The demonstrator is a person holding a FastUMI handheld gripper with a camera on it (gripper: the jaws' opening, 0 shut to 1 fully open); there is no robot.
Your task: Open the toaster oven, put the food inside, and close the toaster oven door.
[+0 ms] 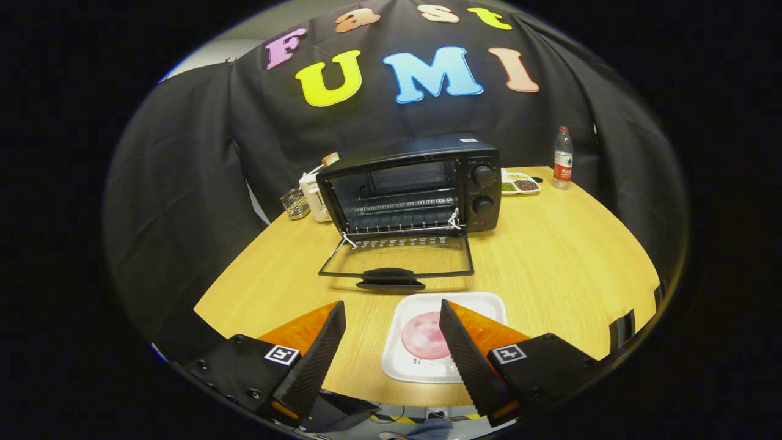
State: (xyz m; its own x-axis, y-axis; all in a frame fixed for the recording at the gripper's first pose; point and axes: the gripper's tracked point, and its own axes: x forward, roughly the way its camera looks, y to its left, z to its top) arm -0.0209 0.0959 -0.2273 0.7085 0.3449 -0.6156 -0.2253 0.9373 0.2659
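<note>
Oven (pixel 415 186) door (pixel 397 256) lies flat, clearing entry; hand-held gripper (pixel 391 321) (fingers apart, empty) straddles the tray (pixel 482 305) of food (pixel 424 336) near the surface (pixel 562 256) edge.

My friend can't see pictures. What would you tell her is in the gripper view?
A black toaster oven sits on a wooden table with its glass door folded down open. Nearer, a white tray holding a round pink slice of food lies between the fingers of the open gripper, touching neither. A water bottle stands behind.
</note>
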